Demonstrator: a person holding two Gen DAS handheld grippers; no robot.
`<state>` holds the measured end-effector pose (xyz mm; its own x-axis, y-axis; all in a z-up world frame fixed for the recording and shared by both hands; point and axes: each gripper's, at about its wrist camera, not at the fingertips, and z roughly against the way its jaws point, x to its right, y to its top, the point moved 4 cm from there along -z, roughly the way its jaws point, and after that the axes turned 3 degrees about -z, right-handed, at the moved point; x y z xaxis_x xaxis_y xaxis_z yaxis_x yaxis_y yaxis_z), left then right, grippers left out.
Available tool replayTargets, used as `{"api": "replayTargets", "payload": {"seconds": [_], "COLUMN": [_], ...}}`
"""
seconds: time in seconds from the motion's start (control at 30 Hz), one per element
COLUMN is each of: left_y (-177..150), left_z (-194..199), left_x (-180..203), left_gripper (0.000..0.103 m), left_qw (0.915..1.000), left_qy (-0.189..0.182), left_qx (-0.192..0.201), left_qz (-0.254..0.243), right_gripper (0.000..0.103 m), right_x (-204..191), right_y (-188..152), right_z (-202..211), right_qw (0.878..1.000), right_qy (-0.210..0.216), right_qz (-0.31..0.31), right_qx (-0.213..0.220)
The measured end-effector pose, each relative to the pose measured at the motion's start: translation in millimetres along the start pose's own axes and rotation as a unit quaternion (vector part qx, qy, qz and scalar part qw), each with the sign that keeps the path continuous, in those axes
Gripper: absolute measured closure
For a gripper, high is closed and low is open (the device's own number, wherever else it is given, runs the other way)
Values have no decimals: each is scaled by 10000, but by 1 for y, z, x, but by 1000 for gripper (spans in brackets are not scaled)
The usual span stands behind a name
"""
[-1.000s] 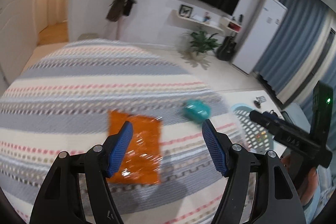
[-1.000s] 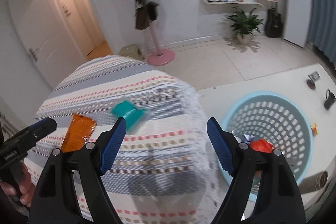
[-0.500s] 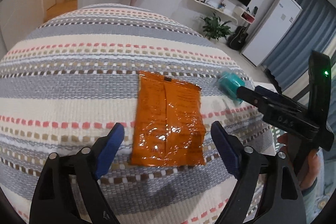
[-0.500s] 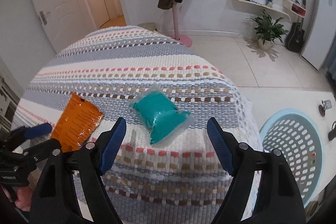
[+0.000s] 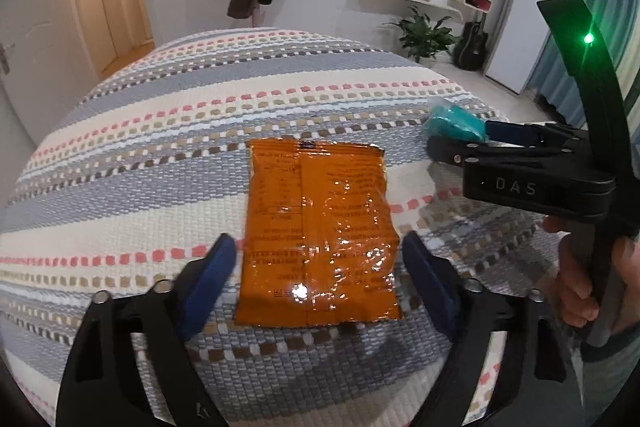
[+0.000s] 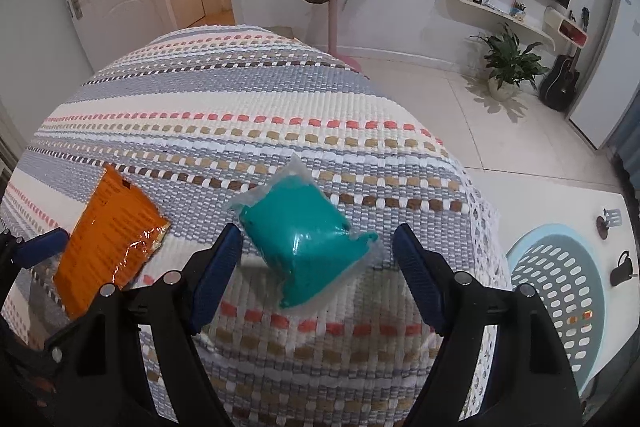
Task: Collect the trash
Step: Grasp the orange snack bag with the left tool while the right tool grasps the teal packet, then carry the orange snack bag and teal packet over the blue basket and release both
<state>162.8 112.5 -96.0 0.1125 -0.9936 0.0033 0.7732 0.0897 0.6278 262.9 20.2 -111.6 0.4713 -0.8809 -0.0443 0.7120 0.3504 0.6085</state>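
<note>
Left claw (image 5: 316, 273) hangs over the orange snack wrapper (image 5: 318, 235), jaws wide but closing, blue pads either side of it, not touching. The wrapper lies flat on the striped woven blanket (image 5: 160, 163). Right claw (image 6: 316, 267) straddles the teal sealed packet (image 6: 308, 235) on the same blanket, jaws closing, pads still off it. The light-blue perforated laundry basket (image 6: 560, 291) sits on the floor past the blanket's edge.

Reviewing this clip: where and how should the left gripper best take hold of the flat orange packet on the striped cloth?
Probably across its near end, coming from above: the orange packet lies flat, its long sides running away between the closing left gripper pads, which don't touch it yet.
</note>
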Motion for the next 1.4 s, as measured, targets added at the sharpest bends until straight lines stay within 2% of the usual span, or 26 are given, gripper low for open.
{"api": "replayTargets", "payload": {"seconds": [0.07, 0.17, 0.23, 0.37, 0.67, 0.87, 1.1, 1.27, 1.33, 1.4], "left_y": [-1, -7, -7, -8, 3, 23, 47, 61, 65, 66], "left_z": [1, 3, 5, 9, 42, 72, 96, 95, 90, 83], "left_x": [-2, 0, 4, 9, 24, 47, 97, 141, 161, 181], "left_gripper": [32, 39, 46, 55, 55, 55, 55, 55, 55, 55], "left_qw": [9999, 9998, 9998, 9998, 9971, 9924, 9836, 9772, 9745, 9723], "left_qy": [107, 198, 128, -99, -442, -545, -697, -944, -1084, -1197], "left_qx": [-3, 22, 42, 94, 593, 1036, 1452, 1526, 1500, 1444], "left_qz": [-50, -86, -151, -167, -158, -384, -812, -1135, -1269, -1397], "right_gripper": [48, 55, 59, 60, 60, 60, 60, 60, 60, 60], "right_x": [-1, 1, 2, 7, 29, 54, 107, 158, 180, 204], "right_y": [0, -1, -3, -8, -6, -7, -12, -28, -36, -48], "right_z": [2, 5, 8, 21, 73, 113, 154, 170, 170, 168], "right_qw": [10000, 9999, 9998, 9992, 9962, 9911, 9808, 9714, 9669, 9600], "right_qy": [8, 3, 51, 184, 76, -118, -336, -642, -839, -1248], "right_qz": [-42, -101, -154, -322, -535, -742, -1201, -1633, -1829, -2018], "right_qx": [28, 61, 92, 168, 690, 1103, 1501, 1602, 1570, 1489]}}
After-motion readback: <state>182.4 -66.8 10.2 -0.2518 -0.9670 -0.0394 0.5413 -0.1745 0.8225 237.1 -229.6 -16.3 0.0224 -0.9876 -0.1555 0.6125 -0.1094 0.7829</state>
